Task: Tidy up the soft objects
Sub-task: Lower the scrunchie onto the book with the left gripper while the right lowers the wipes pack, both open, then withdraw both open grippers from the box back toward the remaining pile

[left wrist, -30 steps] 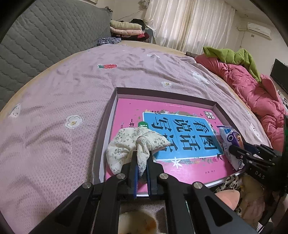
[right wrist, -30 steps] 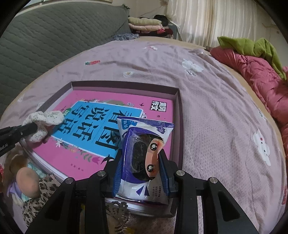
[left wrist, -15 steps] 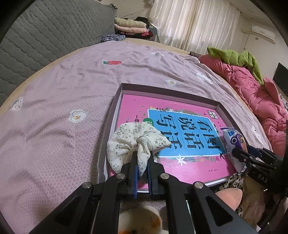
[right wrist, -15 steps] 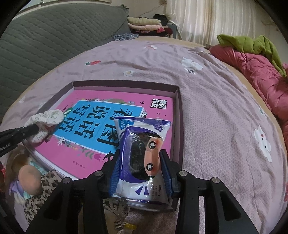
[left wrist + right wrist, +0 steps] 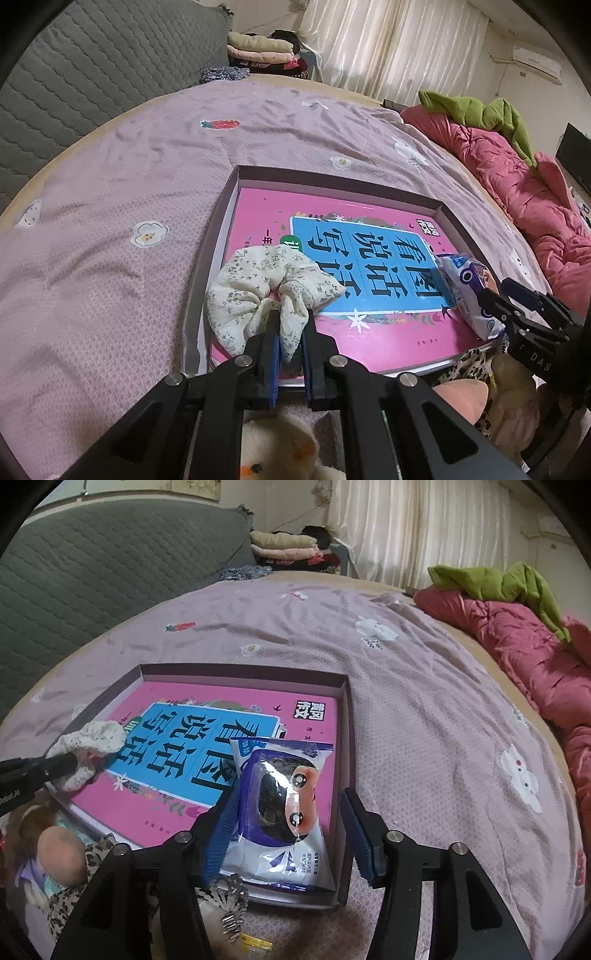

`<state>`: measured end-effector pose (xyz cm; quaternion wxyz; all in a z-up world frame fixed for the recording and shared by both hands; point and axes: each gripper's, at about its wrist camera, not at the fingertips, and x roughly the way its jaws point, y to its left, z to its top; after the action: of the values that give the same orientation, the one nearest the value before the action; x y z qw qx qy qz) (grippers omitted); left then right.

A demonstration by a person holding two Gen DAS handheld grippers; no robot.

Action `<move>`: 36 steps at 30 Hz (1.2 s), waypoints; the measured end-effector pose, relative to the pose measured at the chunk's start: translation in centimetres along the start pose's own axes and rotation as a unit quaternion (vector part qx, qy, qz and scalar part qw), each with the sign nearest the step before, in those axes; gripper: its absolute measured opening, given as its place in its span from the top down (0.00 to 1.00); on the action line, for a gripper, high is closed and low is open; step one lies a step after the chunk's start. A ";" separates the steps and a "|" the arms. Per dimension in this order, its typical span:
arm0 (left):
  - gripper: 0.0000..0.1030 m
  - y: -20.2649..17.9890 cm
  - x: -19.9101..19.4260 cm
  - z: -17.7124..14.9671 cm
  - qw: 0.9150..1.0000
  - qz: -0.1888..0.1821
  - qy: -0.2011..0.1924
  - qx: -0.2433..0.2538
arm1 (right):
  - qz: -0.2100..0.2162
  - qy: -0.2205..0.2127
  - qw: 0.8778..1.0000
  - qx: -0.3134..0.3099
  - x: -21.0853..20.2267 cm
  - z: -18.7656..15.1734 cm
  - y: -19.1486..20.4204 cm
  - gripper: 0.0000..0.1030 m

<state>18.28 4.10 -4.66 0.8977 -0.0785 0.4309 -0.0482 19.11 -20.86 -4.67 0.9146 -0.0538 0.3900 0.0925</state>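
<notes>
A shallow box [image 5: 236, 173] [image 5: 343, 716] lies on the bed with a pink and blue book [image 5: 369, 254] [image 5: 207, 738] inside. My left gripper [image 5: 290, 332] is shut on a white floral scrunchie [image 5: 266, 291] that rests on the book's near left corner; it also shows in the right wrist view [image 5: 92, 746]. My right gripper [image 5: 288, 819] is open, its jaws wide on both sides of a blue and white snack packet [image 5: 284, 805] lying in the box's near right corner. The packet also shows in the left wrist view [image 5: 469, 291].
The purple bedsheet [image 5: 110, 221] [image 5: 424, 701] surrounds the box. A pink quilt [image 5: 517, 184] [image 5: 517, 635] with a green garment [image 5: 495, 579] lies at the right. Plush toys [image 5: 273, 446] [image 5: 55, 849] and leopard-print fabric [image 5: 472, 362] sit at the box's near edge. Folded clothes [image 5: 262, 51] lie beyond the bed.
My right gripper has opened and let go of the snack packet, which now lies in the box. My left gripper still holds the scrunchie, lowered onto the book.
</notes>
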 end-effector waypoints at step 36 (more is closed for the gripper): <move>0.48 -0.7 -2.2 -0.5 0.999 -0.046 -0.011 0.008 | 0.010 -0.043 0.998 0.036 -1.9 0.4 -1.5 0.35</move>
<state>16.49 3.68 -3.14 0.8997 -0.0912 0.4169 -0.0919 18.37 -22.50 -2.95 0.9311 -0.0127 0.3535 0.0893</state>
